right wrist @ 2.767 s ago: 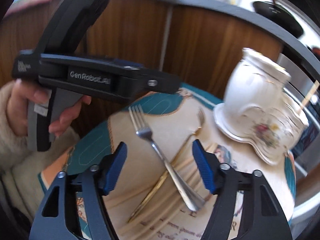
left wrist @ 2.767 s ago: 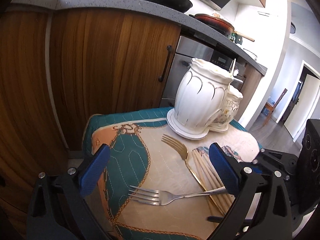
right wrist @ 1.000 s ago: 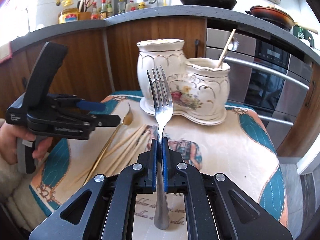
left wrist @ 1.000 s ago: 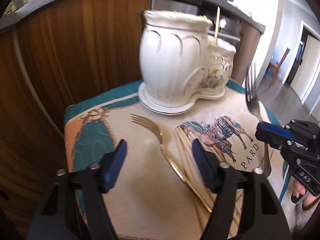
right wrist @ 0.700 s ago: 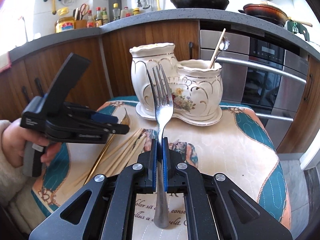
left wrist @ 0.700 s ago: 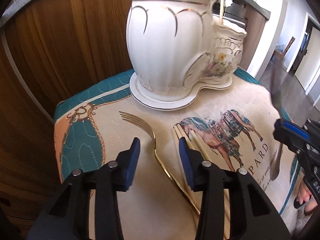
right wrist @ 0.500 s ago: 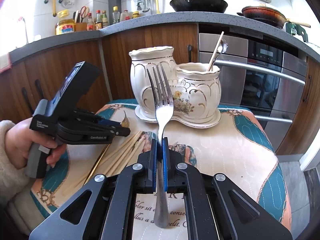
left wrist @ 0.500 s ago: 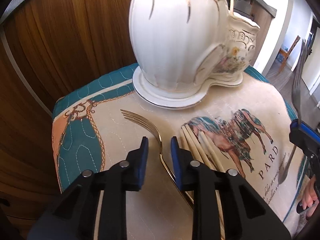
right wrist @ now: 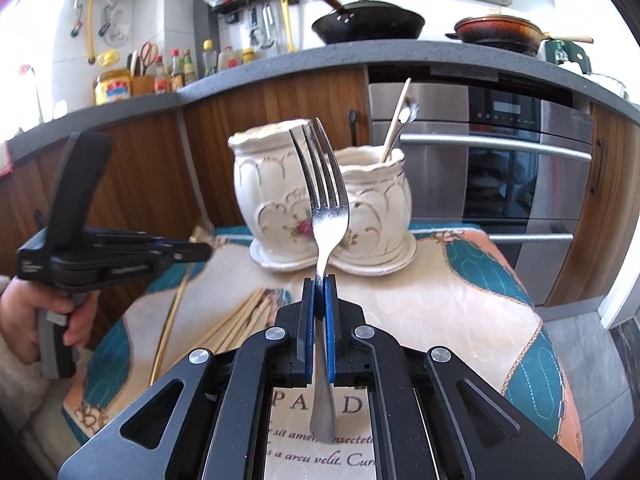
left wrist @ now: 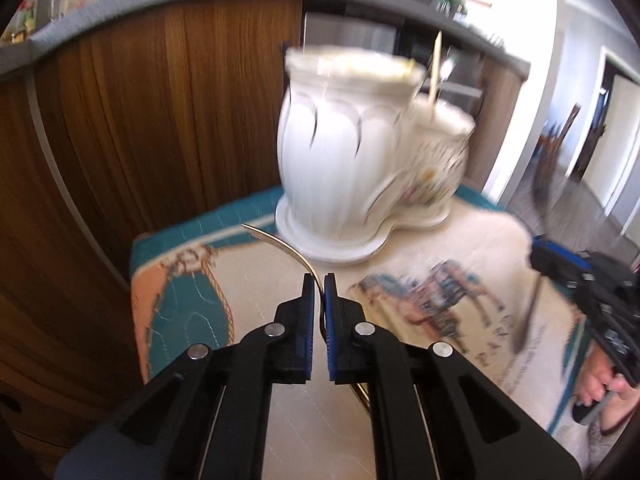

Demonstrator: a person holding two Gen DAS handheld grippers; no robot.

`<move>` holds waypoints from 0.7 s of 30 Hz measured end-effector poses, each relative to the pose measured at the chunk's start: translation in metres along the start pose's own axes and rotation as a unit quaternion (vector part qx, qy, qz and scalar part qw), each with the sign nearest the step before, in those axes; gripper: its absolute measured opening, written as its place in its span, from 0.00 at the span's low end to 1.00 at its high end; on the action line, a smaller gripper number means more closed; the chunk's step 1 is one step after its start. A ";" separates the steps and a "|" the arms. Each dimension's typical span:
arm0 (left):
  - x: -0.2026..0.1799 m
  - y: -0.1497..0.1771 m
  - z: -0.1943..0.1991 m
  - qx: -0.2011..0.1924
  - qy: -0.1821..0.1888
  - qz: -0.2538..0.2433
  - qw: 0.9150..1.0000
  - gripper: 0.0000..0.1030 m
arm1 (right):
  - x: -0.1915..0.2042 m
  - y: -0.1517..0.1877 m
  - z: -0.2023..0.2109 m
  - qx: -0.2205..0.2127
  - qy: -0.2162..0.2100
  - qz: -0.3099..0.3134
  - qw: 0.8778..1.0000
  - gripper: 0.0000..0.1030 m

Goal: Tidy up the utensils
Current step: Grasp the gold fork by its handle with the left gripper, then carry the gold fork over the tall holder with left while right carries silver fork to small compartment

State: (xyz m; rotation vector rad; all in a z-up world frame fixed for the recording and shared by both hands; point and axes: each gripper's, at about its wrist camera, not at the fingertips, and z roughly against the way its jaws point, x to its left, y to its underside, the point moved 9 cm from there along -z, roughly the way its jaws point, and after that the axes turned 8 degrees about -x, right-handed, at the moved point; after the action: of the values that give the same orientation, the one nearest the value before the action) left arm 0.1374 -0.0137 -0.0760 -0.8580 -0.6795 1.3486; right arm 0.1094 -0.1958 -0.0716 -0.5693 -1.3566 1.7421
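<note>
My left gripper (left wrist: 319, 285) is shut on the gold fork (left wrist: 285, 249) and holds it off the cloth, tines toward the white double ceramic holder (left wrist: 344, 172). It also shows in the right wrist view (right wrist: 204, 249), with the gold fork's handle (right wrist: 174, 308) hanging down. My right gripper (right wrist: 319, 280) is shut on the silver fork (right wrist: 325, 204), tines up, in front of the holder (right wrist: 320, 204). The smaller pot holds a spoon and a stick (right wrist: 396, 128). Several chopsticks (right wrist: 236, 320) lie on the printed cloth (right wrist: 448, 308).
The small table stands before wooden kitchen cabinets (left wrist: 160, 120) and a steel oven (right wrist: 520, 184). A countertop (right wrist: 400, 56) above carries pans and bottles. The right gripper and hand show at the right edge of the left wrist view (left wrist: 592, 292).
My left gripper closed on the gold fork and lifted it off the cloth. My right gripper kept holding the silver fork upright and drew back slightly from the holder.
</note>
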 end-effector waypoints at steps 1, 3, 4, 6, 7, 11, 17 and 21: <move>-0.001 -0.006 0.008 -0.015 0.004 0.000 1.000 0.04 | -0.002 -0.003 0.002 -0.009 0.002 -0.005 1.000 0.06; -0.001 -0.017 0.030 -0.052 0.008 -0.005 0.999 0.04 | -0.004 -0.009 0.006 -0.024 0.005 -0.011 1.000 0.06; -0.001 -0.020 0.036 -0.063 0.008 -0.007 0.998 0.03 | -0.005 -0.012 0.009 -0.033 0.007 -0.014 0.999 0.06; -0.004 -0.032 0.058 -0.094 0.007 -0.013 0.995 0.03 | -0.007 -0.019 0.014 -0.050 0.007 -0.023 0.998 0.06; -0.006 -0.037 0.066 -0.108 0.009 -0.015 0.994 0.03 | -0.008 -0.022 0.015 -0.057 0.009 -0.026 0.998 0.06; -0.010 -0.062 0.099 -0.172 0.006 -0.029 0.985 0.03 | -0.012 -0.042 0.019 -0.088 0.009 -0.042 0.995 0.03; -0.011 -0.086 0.107 -0.205 0.004 -0.032 0.978 0.03 | -0.011 -0.041 0.004 -0.074 0.002 -0.043 0.996 0.03; -0.011 -0.089 0.112 -0.210 0.016 -0.027 0.977 0.03 | -0.013 -0.042 0.005 -0.075 0.001 -0.050 0.996 0.03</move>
State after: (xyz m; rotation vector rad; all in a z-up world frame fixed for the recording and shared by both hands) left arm 0.0912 -0.0107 0.0596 -1.1843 -0.9760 1.1558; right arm 0.1267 -0.2068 -0.0328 -0.5746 -1.4979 1.5700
